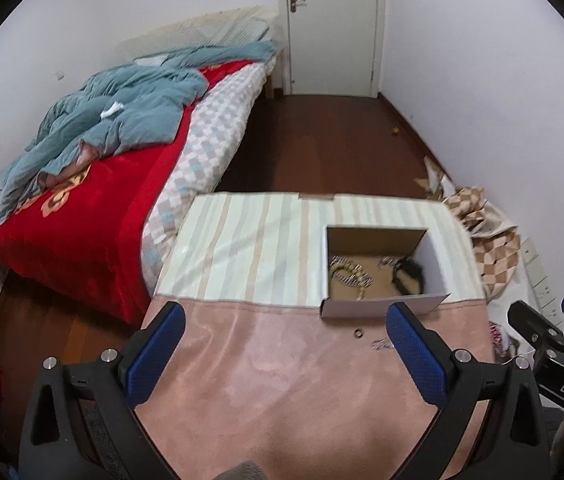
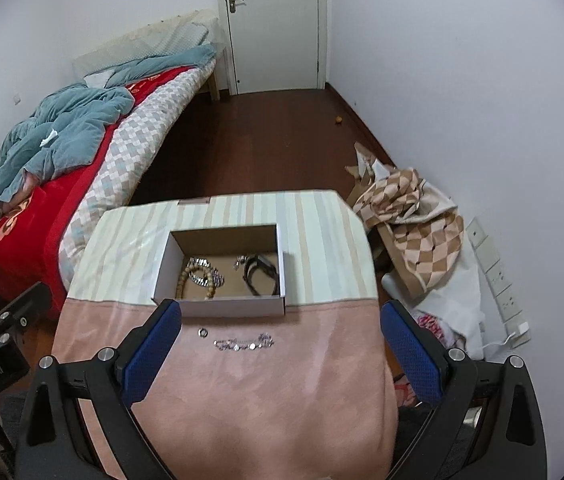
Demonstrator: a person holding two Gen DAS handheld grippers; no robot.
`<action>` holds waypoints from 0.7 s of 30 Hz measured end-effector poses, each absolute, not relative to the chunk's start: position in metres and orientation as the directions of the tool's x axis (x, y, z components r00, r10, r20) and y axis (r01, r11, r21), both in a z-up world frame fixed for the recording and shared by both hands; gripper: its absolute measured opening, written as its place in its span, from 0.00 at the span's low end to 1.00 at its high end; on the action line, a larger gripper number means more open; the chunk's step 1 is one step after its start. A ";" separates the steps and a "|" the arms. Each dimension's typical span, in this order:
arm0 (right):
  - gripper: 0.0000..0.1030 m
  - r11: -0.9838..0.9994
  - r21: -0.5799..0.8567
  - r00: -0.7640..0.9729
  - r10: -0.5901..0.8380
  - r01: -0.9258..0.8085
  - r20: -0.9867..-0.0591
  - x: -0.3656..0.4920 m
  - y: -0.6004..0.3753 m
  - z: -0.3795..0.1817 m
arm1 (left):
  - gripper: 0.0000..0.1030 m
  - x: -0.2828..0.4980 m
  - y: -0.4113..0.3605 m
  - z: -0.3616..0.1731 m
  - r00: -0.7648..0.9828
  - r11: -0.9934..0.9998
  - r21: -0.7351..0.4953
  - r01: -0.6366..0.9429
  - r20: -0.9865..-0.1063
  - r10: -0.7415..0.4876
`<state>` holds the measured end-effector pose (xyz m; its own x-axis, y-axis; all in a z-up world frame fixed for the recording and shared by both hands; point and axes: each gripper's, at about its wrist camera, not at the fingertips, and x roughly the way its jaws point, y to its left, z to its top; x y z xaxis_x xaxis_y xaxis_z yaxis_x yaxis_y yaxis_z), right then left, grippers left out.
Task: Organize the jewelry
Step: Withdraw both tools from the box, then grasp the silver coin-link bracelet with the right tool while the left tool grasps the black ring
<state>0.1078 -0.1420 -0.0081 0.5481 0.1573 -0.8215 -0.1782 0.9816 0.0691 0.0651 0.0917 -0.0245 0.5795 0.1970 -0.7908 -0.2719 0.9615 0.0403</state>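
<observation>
Grippers, left [image 1: 286,344] and right [image 2: 281,340], hover wide apart above the table [image 2: 242,400].

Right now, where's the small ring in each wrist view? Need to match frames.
Left wrist: ring on the pink cloth, just below the box's front wall, right of centre, beside the right finger.
Right wrist: ring on the pink cloth, left of centre, left of the silver chain.
Shared landmark: the open cardboard box.

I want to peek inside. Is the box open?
Open. The box has no lid on top, so the beads inside show.
</observation>
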 end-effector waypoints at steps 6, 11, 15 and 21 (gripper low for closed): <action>0.90 0.980 0.117 0.471 0.180 -0.160 -0.863 0.120 -0.150 -0.097 | 1.00 0.078 0.095 -0.092 0.485 0.948 0.102 -0.301 -0.840 0.244; 0.64 0.974 0.167 0.404 0.215 -0.152 -0.889 0.143 -0.151 -0.168 | 1.00 0.093 0.096 -0.144 0.403 0.944 0.126 -0.304 -0.881 0.248; 0.62 0.973 0.168 0.398 0.219 -0.159 -0.891 0.156 -0.143 -0.203 | 1.00 0.103 0.097 -0.163 0.370 0.945 0.135 -0.298 -0.896 0.244; 0.47 0.974 0.111 0.398 0.184 -0.199 -0.899 0.164 -0.124 -0.227 | 1.00 0.116 0.100 -0.172 0.358 0.947 0.137 -0.290 -0.902 0.241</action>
